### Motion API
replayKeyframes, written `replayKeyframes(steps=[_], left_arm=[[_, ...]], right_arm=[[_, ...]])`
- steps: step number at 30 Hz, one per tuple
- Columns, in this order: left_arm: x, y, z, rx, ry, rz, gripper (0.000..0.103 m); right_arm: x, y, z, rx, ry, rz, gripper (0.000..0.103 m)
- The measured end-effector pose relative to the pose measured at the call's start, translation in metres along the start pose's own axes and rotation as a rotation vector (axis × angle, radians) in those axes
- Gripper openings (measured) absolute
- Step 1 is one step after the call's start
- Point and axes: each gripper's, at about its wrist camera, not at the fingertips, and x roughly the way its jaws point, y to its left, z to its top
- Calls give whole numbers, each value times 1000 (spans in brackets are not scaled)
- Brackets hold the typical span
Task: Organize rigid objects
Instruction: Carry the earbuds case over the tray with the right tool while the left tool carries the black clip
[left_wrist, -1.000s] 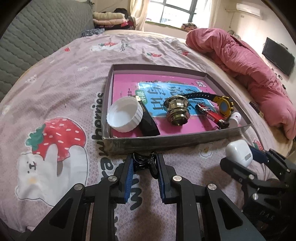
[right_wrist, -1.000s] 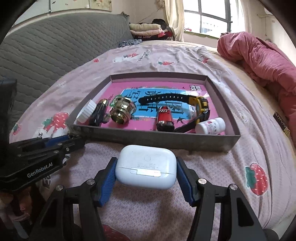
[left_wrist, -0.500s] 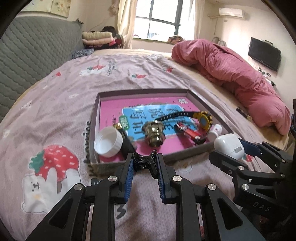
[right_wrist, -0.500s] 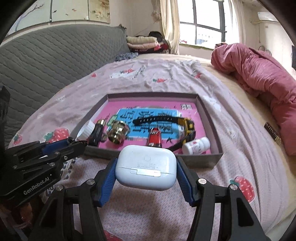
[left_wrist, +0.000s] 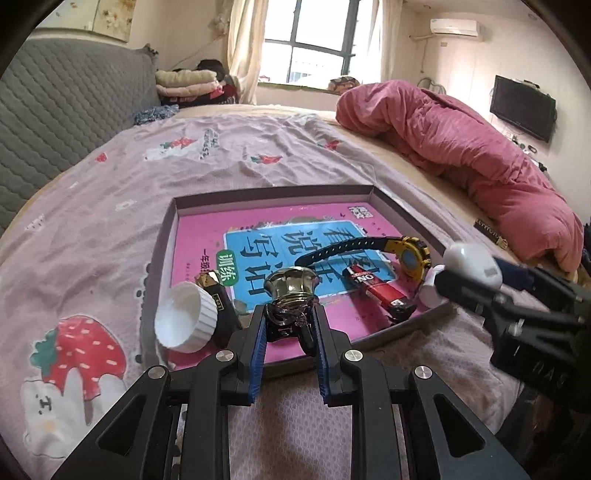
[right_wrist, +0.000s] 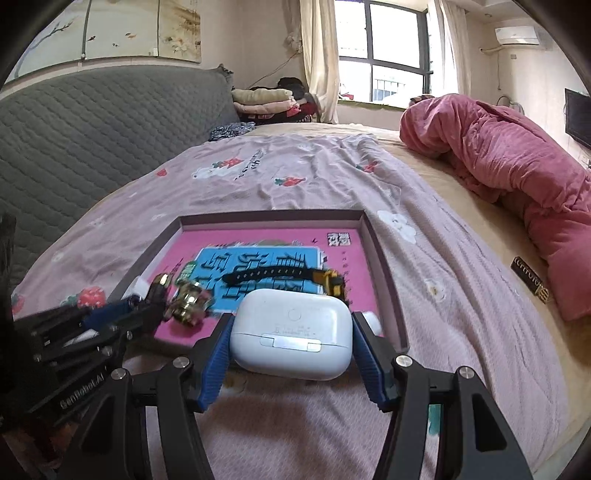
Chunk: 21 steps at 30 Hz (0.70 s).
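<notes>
My left gripper (left_wrist: 289, 325) is shut on a small black clip (left_wrist: 286, 324), held above the near edge of the shallow box (left_wrist: 280, 192). My right gripper (right_wrist: 291, 334) is shut on a white earbud case (right_wrist: 291, 338), held over the box's near right corner; the case also shows in the left wrist view (left_wrist: 471, 264). In the box, on a pink book, lie a brass knob (left_wrist: 293, 286), a white lid (left_wrist: 184, 321), a black-and-gold lighter (left_wrist: 221, 306), a red lighter (left_wrist: 376, 290), a yellow-faced watch (left_wrist: 406, 254) and a small white bottle (left_wrist: 430, 288).
The box sits on a bed with a lilac strawberry-print sheet (left_wrist: 92, 229). A rolled pink duvet (left_wrist: 480, 162) lies at the right. A grey quilted headboard (right_wrist: 92, 122) is at the left. A dark label tag (right_wrist: 530, 277) lies on the sheet to the right.
Both grippers have risen and moved forward over the box's near edge, each still holding its object. The box now appears farther below.
</notes>
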Motion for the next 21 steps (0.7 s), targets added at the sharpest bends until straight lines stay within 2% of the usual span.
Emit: replayKeyframes(steps=[5, 12, 21], left_arm=[[12, 7, 2, -22, 6, -6, 23], [22, 11, 6, -16, -4, -9, 23], [25, 8, 6, -2, 7, -78, 23]], right_arm=[[11, 2, 8, -26, -7, -13, 61], [31, 13, 14, -57, 31, -25, 61], [51, 15, 9, -54, 102, -65, 61]])
